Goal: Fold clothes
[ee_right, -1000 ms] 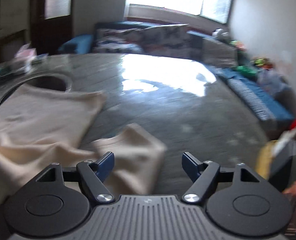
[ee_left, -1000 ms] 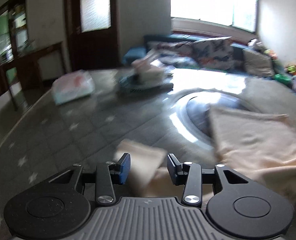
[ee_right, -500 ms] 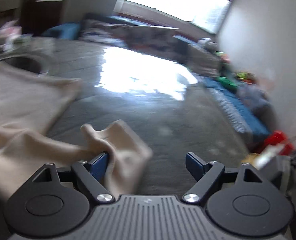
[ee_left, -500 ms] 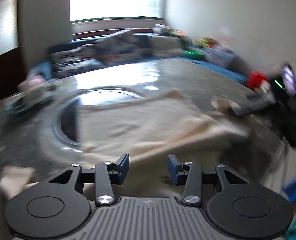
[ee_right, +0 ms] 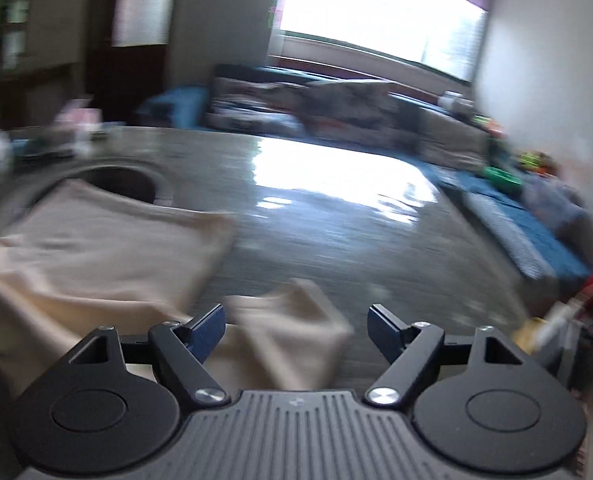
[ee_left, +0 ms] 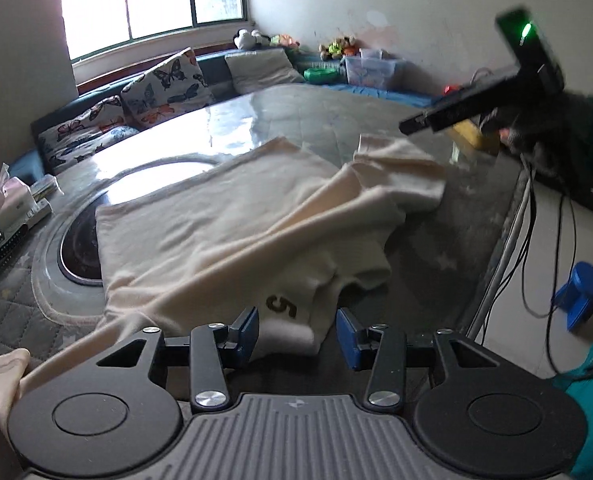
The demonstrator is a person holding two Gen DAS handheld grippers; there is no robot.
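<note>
On the glass table (ee_left: 296, 120), the cream shirt (ee_left: 224, 216) lies half-doubled; both the left gripper (ee_left: 296, 332) and right gripper (ee_right: 296, 326) gape empty, so each should pinch a sleeve edge squarely.

Daylight is pouring in through the window (ee_left: 152, 0) at the back of the room, blowing out to plain white in both views. Below the window, the glossy counter (ee_left: 248, 120) is throwing back a broad patch of glare. The left wrist view is staying mostly sharp, though a dark device (ee_left: 492, 88) far right of the window is smearing slightly. The right wrist view is streaking with motion blur: the sofa (ee_right: 336, 108) under the window (ee_right: 380, 12) and the cream garment (ee_right: 96, 248) well below it are losing their edges. Fisheye bending is curving the walls, and dark corners are ringing each frame.
</note>
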